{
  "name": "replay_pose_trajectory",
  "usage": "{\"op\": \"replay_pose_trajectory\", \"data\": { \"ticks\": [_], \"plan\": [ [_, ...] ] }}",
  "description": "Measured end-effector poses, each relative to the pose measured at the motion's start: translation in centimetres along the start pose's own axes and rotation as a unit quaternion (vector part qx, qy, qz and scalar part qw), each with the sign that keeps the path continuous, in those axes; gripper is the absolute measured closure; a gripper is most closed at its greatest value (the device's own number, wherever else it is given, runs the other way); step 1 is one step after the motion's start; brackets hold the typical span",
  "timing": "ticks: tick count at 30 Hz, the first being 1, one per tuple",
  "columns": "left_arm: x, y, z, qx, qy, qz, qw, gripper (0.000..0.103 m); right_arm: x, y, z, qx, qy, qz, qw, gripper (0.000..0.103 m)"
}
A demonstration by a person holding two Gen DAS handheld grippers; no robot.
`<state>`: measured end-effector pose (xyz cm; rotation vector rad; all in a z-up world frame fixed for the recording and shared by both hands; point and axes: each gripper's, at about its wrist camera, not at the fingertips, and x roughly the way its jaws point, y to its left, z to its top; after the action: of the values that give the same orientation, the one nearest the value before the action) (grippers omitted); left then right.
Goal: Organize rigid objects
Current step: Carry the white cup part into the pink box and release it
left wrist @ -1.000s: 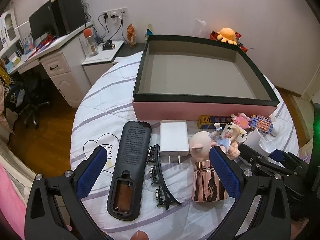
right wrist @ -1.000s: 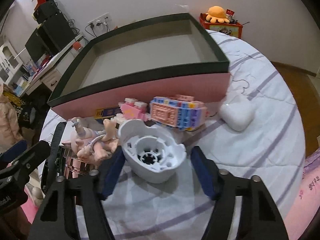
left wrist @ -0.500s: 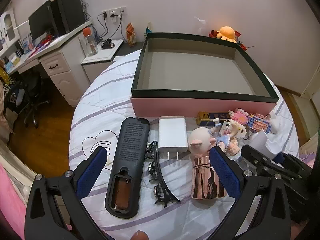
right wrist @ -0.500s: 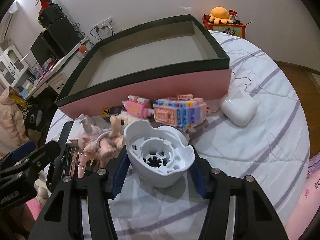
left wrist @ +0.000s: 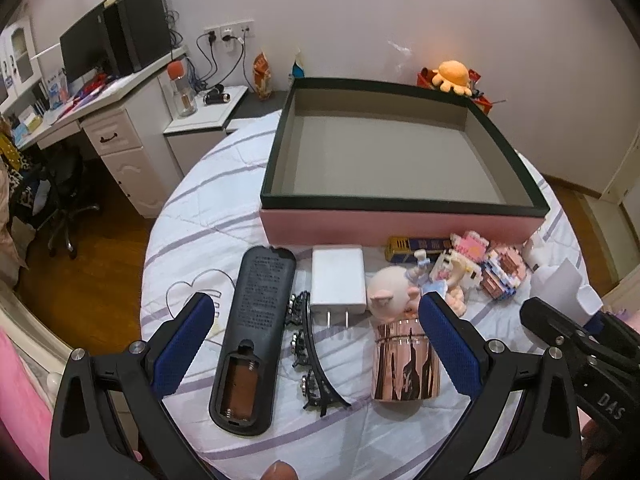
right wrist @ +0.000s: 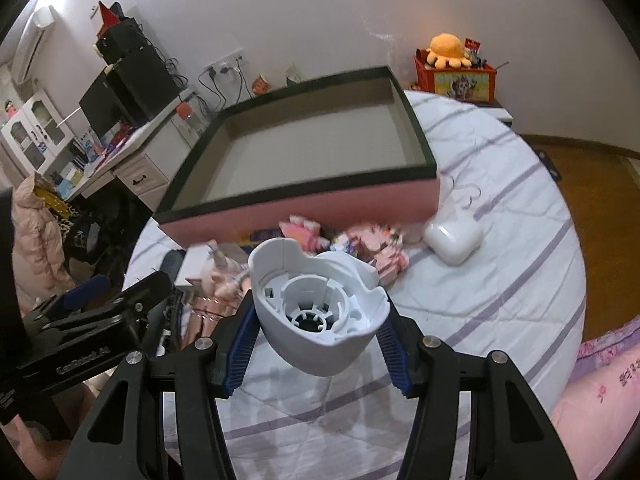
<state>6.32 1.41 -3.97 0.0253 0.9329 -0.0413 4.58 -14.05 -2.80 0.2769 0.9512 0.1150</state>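
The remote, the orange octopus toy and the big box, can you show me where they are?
remote (left wrist: 253, 332): left wrist view, on its black back above the open battery slot.
orange octopus toy (right wrist: 447, 49): right wrist view, on its round head.
big box (left wrist: 396, 222): left wrist view, on its pink front wall.

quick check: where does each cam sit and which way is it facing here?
Left wrist: on the left gripper, angled down at the remote and charger; own blue pads, fingertip at bottom edge.
Right wrist: on the right gripper, angled down, shut on the white plastic shell; left gripper at its left.
Shared: pink box, pig figurine, each other's gripper.
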Motion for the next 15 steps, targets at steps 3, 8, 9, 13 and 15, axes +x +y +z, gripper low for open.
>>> {"op": "replay_pose_trajectory", "data": {
  "ticks": [3, 8, 9, 13, 15],
  "plan": [
    [-0.1, 0.1, 0.7, 0.0, -0.005, 0.001, 1.0, 0.0, -0.4, 0.2, 0.5, -0.006, -0.008, 0.001, 1.0, 0.046],
    [-0.1, 0.1, 3.0, -0.005, -0.023, 0.0, 0.9997, 0.0, -1.4, 0.9, 3.4, -0.029, -0.04, 0.001, 0.999, 0.046],
    [0.0, 0.1, 3.8, -0.003, -0.026, 0.0, 0.9997, 0.0, -1.4, 1.2, 4.5, -0.038, -0.05, -0.002, 0.998, 0.046],
    [0.7, 0.1, 6.2, -0.008, -0.037, 0.001, 0.9993, 0.0, -0.5, 1.7, 7.7, -0.062, -0.067, -0.013, 0.996, 0.046],
    [1.3, 0.2, 7.5, -0.011, -0.041, 0.003, 0.9991, 0.0, 0.8, 1.8, 9.3, -0.07, -0.066, -0.018, 0.995, 0.046]
  ]
}}
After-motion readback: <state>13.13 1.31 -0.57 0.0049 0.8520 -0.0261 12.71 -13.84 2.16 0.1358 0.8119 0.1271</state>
